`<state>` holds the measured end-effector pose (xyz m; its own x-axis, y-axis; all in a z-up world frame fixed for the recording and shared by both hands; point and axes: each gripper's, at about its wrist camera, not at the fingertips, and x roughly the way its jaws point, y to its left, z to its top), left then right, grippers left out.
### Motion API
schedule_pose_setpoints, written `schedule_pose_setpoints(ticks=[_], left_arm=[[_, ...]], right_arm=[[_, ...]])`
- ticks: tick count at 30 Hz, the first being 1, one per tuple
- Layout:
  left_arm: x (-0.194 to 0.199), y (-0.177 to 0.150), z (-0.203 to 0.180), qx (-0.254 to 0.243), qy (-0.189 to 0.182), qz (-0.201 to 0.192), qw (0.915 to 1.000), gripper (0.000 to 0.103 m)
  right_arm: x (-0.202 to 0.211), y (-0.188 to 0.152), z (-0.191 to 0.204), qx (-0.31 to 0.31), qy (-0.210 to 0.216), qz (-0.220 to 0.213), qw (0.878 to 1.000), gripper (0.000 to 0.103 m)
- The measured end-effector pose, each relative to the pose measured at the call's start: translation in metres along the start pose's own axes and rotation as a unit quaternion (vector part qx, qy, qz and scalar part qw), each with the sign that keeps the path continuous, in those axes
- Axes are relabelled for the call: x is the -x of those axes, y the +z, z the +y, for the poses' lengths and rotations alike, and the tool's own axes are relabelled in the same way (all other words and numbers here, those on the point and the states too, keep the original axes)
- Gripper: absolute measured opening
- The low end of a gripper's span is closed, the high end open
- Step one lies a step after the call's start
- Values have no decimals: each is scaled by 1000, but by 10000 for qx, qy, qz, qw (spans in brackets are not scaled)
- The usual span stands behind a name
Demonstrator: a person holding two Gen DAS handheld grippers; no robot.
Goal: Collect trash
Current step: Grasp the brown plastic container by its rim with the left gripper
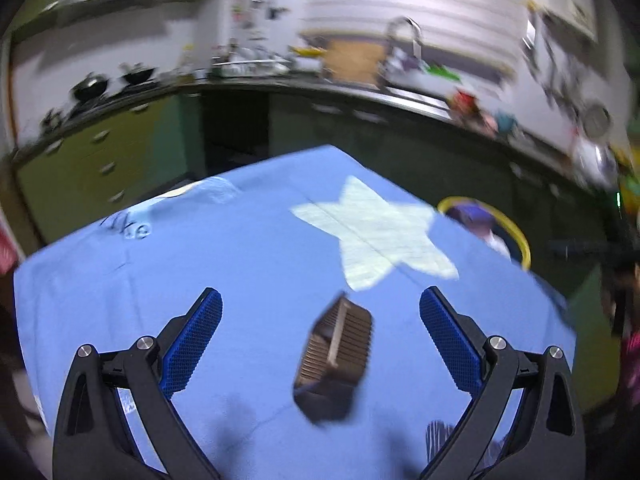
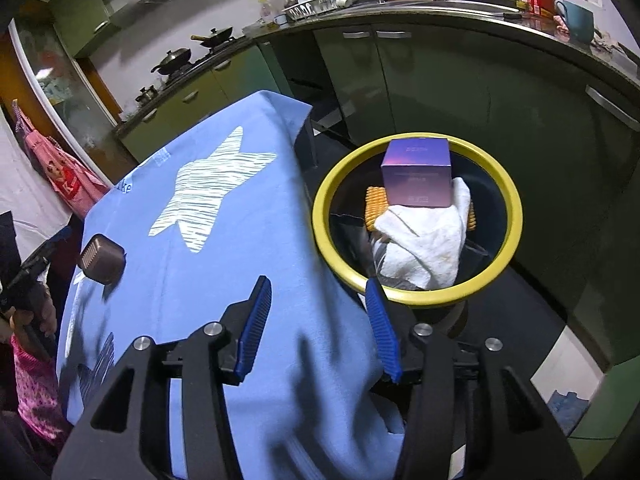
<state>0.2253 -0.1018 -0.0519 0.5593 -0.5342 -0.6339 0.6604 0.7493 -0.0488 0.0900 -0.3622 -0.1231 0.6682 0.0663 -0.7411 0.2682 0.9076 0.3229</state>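
A small brown ribbed box (image 1: 334, 356) lies on the blue star-print cloth (image 1: 240, 264), between the wide-apart fingers of my left gripper (image 1: 320, 296); neither pad touches it. This view is blurred. In the right wrist view the same brown box (image 2: 100, 258) sits near the table's left edge. My right gripper (image 2: 318, 284) hovers open over the cloth's right edge with nothing between its fingers. Just beyond it stands a yellow-rimmed bin (image 2: 320, 216) holding a purple box (image 2: 416, 172), a crumpled white tissue (image 2: 424, 240) and a yellow waffled piece (image 2: 376, 206).
The bin's yellow rim (image 1: 516, 232) shows past the table's far right corner. Green kitchen cabinets (image 2: 440, 92) and a cluttered counter curve behind the table. A hand in a pink sleeve (image 2: 32, 360) holds a black handle at the left edge.
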Motion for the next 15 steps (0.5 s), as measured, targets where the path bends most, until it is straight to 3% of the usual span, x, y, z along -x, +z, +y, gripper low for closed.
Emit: schedule_pose_setpoints(ticks=[6,11,15], left_arm=[[-16,-6,-19,-641,99,364,9972,93],[-34,-13,-21,-832,100,721,9939,75],[-47,-19,-23,-941,150,879,9916,67]], right_arm=[[-2,-3,3,27,115,17,9999,49],[-5,-4,4,47,153,55,9999,50],[-9,-4,4,39,173,105,9998,51]])
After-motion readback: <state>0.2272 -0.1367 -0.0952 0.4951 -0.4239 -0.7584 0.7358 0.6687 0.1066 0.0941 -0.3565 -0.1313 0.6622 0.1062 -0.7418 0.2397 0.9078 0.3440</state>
